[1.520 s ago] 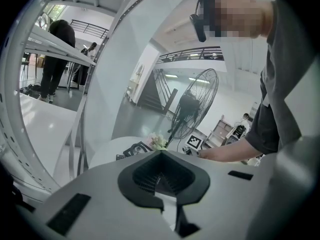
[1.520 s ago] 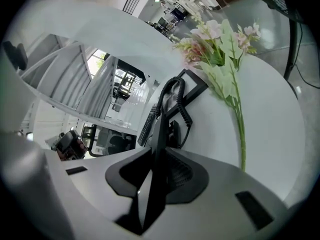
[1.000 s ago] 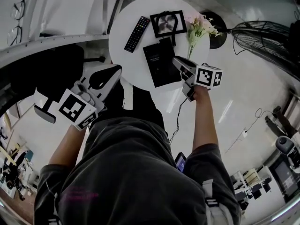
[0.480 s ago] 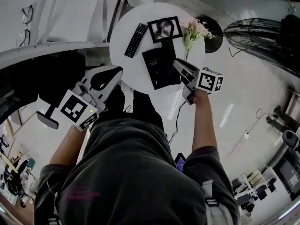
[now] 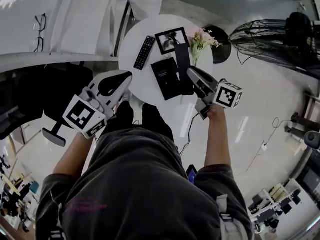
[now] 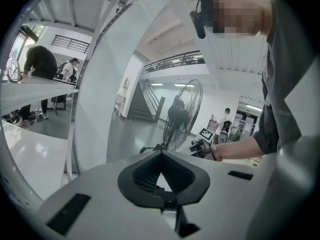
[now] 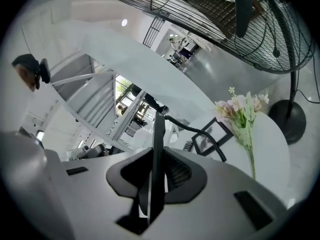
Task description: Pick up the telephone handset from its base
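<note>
The black telephone handset [image 5: 182, 68] hangs above the round white table [image 5: 135, 81], clear of the flat black phone base [image 5: 165, 78]. My right gripper [image 5: 190, 72] is shut on it. In the right gripper view the handset [image 7: 156, 149] shows edge-on as a thin dark bar between the pads of the gripper [image 7: 157, 158], and its coiled cord [image 7: 200, 134] runs down toward the table. My left gripper [image 5: 124, 77] hovers off the table's left edge, jaws shut with nothing in them; its tips [image 6: 161, 153] meet.
On the table lie a remote [image 5: 144, 52], a framed picture [image 5: 170, 39] and pink flowers [image 5: 200, 38]. A large floor fan [image 5: 270, 39] stands to the right, its round foot [image 5: 220, 51] by the table. A cable [image 5: 187, 131] trails over the floor.
Both grippers have risen. The right one lifted the handset off the base, and the table now looks smaller and farther below.
</note>
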`<action>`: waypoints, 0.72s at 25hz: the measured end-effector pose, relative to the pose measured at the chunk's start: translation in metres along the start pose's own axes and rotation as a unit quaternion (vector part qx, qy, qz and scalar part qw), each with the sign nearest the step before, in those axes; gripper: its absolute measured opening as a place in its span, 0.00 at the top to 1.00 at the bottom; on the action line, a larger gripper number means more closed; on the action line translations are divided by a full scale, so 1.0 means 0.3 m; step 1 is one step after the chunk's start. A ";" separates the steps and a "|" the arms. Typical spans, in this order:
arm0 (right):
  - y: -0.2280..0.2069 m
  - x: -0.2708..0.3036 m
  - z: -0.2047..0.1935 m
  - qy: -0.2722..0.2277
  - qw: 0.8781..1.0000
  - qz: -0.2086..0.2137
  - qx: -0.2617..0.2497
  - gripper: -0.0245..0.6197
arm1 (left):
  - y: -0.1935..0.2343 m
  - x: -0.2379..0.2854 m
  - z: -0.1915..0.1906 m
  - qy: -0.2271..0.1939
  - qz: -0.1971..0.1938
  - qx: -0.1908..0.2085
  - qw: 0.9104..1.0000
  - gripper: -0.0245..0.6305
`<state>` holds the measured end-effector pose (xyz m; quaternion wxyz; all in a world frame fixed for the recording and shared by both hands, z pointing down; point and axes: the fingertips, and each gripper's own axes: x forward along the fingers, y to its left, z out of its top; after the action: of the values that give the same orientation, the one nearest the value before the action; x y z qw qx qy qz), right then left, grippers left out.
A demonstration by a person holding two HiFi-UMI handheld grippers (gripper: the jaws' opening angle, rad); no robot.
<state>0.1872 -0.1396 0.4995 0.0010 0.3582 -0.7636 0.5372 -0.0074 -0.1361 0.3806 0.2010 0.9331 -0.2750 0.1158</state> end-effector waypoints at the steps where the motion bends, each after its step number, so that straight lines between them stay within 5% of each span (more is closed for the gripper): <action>1: 0.016 -0.008 0.005 -0.005 1.000 0.002 -0.002 0.84 | -0.002 -0.003 0.011 -0.002 -0.002 0.003 1.000 0.94; 18: 0.267 -0.155 0.081 -0.123 0.992 0.026 -0.007 0.85 | -0.015 -0.066 0.148 -0.025 -0.041 0.047 0.998 0.94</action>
<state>0.1872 -0.1208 0.4056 -0.1046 0.4012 -0.7710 0.4834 -0.0164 -0.1428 0.3332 0.1549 0.9544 -0.2360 0.0969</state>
